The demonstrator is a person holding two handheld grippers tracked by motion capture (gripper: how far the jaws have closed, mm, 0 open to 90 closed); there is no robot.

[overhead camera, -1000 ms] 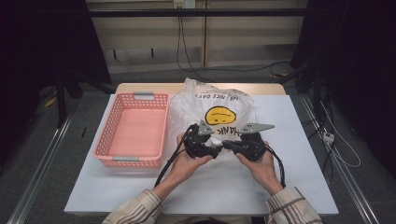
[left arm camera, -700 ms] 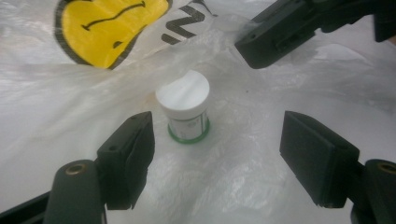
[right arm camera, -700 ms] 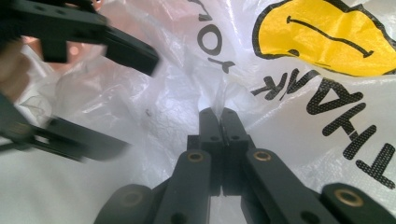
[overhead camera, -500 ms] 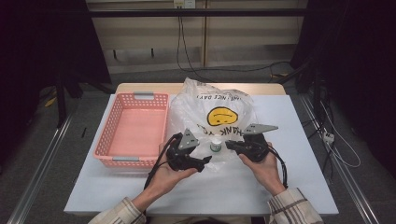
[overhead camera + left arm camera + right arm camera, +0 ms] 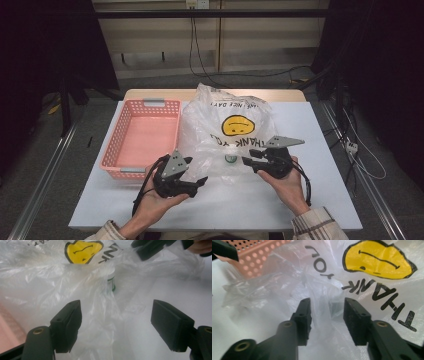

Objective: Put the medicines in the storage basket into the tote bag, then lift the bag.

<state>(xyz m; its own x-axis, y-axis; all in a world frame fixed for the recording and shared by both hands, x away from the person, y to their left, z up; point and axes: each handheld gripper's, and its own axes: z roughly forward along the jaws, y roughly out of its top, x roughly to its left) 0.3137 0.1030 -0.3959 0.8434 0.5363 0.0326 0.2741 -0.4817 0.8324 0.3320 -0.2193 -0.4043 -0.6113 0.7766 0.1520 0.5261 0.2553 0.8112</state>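
Clear crinkled plastic bag with yellow smiley print [image 5: 225, 132] lies mid-counter [image 5: 320, 200], just right of the pink perforated plastic basket [image 5: 142, 137]. Left hand-held gripper [image 5: 200, 181] at the bag's near-left edge, jaws apart, gripping nothing. Right hand-held gripper [image 5: 249, 156] at its near-right edge, jaws just opened, bag film between them.

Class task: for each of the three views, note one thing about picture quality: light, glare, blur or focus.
High view: the white table is brightly lit while the room around it falls into darkness. Left gripper view: the near jaws are soft and the plastic bag looks hazy, with the table washed out to white. Right gripper view: the bag's lettering is sharp, the pink basket blurred.
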